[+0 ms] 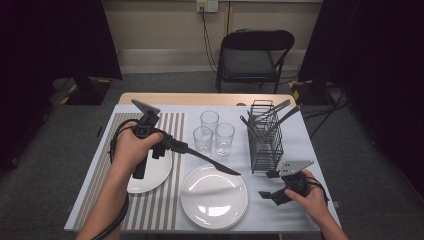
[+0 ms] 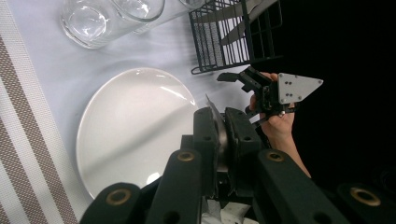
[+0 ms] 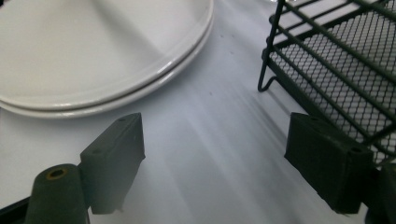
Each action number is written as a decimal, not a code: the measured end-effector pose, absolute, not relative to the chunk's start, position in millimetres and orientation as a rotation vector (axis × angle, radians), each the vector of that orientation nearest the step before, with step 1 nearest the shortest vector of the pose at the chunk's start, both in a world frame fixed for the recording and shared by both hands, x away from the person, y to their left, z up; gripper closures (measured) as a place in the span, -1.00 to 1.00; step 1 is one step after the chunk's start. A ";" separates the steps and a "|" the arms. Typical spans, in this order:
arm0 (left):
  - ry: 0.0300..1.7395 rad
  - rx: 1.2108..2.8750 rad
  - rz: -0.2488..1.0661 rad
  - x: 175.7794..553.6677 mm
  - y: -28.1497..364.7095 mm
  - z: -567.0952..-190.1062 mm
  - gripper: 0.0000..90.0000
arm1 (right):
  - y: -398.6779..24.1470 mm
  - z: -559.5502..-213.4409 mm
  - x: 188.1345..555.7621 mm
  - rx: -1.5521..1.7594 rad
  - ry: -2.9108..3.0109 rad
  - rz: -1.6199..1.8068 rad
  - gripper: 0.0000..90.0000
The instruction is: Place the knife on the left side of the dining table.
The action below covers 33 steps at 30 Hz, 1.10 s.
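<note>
My left gripper [image 1: 167, 142] is shut on the handle end of a dark table knife [image 1: 210, 162]. The blade reaches right, over the far rim of the large white plate [image 1: 214, 200]. In the left gripper view the jaws [image 2: 223, 135] pinch the thin metal of the knife [image 2: 215, 114] above that plate [image 2: 130, 126]. My right gripper [image 1: 270, 192] is low over the white cloth, between the plate and the black wire rack [image 1: 265, 145]. It is open with nothing between its jaws [image 3: 215, 163]. The left gripper view also shows the right gripper [image 2: 242, 93] open.
Three empty glasses [image 1: 214, 131] stand behind the large plate. Cutlery stands in the rack. A smaller white plate [image 1: 152, 175] lies on the striped placemat [image 1: 100, 170] under my left hand. The plate's rim [image 3: 140, 88] and the rack's foot [image 3: 268, 79] are close to the right jaws. A black chair [image 1: 255, 55] stands beyond the table.
</note>
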<state>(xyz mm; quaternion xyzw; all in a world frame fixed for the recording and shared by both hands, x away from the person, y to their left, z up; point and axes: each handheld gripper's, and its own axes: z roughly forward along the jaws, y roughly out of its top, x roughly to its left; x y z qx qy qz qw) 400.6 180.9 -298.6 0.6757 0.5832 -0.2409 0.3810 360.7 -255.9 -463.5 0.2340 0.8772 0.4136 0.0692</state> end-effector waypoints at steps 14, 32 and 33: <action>1.505 1.703 -0.586 391.6 206.9 -298.8 0.86 | -259.8 -475.4 358.5 0.690 2.651 1.097 -0.63; 1.523 1.700 -0.557 381.7 229.3 -291.2 0.86 | -262.2 -478.3 358.3 0.687 2.642 1.128 -0.65; 1.532 1.691 -0.565 380.7 230.5 -290.4 0.86 | -262.1 -478.2 358.2 0.687 2.642 1.127 -0.65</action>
